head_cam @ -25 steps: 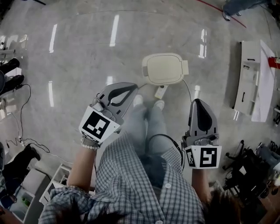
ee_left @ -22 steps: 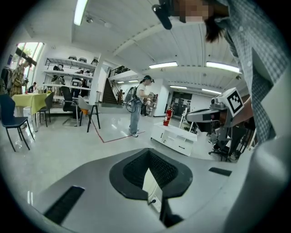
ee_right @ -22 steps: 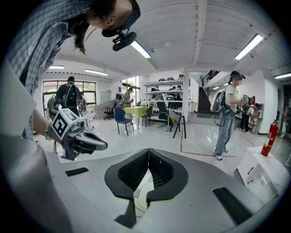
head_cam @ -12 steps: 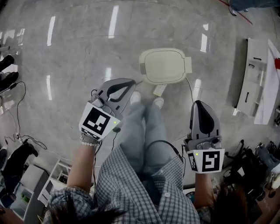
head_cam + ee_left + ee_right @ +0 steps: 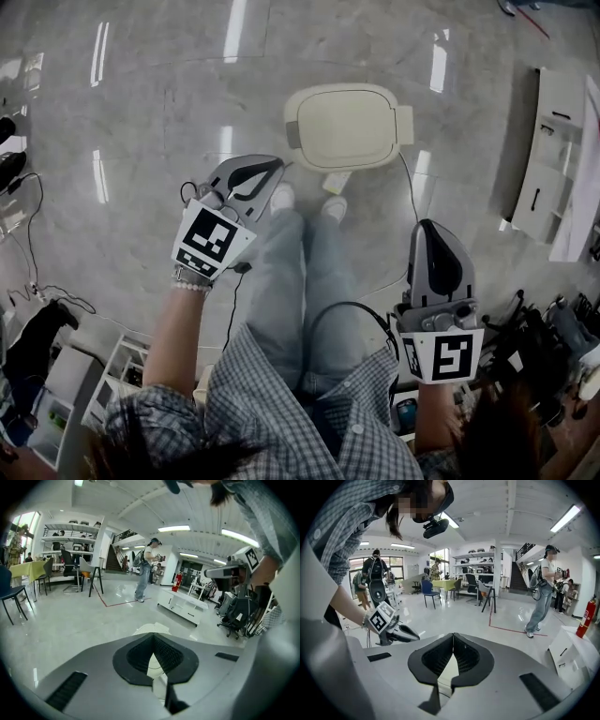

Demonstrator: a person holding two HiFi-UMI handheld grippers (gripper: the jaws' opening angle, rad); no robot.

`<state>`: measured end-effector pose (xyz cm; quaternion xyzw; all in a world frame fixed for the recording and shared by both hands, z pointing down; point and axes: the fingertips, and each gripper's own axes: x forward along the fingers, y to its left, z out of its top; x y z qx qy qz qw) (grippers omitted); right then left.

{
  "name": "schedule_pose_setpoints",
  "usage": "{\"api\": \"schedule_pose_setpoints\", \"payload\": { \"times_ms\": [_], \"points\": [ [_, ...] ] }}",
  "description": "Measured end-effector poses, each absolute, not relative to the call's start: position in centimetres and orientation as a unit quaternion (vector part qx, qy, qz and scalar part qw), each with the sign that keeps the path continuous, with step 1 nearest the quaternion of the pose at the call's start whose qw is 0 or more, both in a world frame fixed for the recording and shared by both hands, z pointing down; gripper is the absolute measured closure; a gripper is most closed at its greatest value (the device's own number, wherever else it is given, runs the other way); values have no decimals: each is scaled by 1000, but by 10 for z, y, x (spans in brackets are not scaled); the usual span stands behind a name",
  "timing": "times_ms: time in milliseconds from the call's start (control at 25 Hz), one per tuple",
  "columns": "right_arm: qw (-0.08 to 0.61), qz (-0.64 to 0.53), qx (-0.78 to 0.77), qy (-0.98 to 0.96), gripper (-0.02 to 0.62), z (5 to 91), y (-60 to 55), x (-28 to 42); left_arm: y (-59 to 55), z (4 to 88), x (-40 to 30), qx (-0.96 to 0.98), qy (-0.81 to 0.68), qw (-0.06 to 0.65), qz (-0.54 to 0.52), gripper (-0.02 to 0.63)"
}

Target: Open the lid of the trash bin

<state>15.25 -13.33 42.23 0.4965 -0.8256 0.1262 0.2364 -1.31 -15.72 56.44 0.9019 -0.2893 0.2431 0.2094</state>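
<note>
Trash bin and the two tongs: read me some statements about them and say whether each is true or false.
1. The trash bin is closed. True.
2. The left tongs grip the trash bin. False: they are shut on nothing, held in the air beside it.
3. The right tongs are shut and empty. True.
4. The trash bin stands on a table. False: it stands on the floor, in front of the person's shoes.

Trash bin (image 5: 319, 141) body hidden under lid (image 5: 361, 122); white cabinet (image 5: 548, 159), prob. shelving, cut by rt edge.
</note>
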Motion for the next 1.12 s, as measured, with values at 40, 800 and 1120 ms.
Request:
{"api": "schedule_pose_setpoints", "payload": {
  "times_ms": [40,800,1120],
  "points": [
    [233,130,497,-826,575,426,-134,153,-158,573,-10,901,-286,210,248,601],
    [230,167,492,-823,575,486,-133,177,-163,706,13,870,-289,267,298,601],
    [220,192,513,-807,575,506,-129,182,-170,747,11,851,-295,276,336,601]
  ]
}}
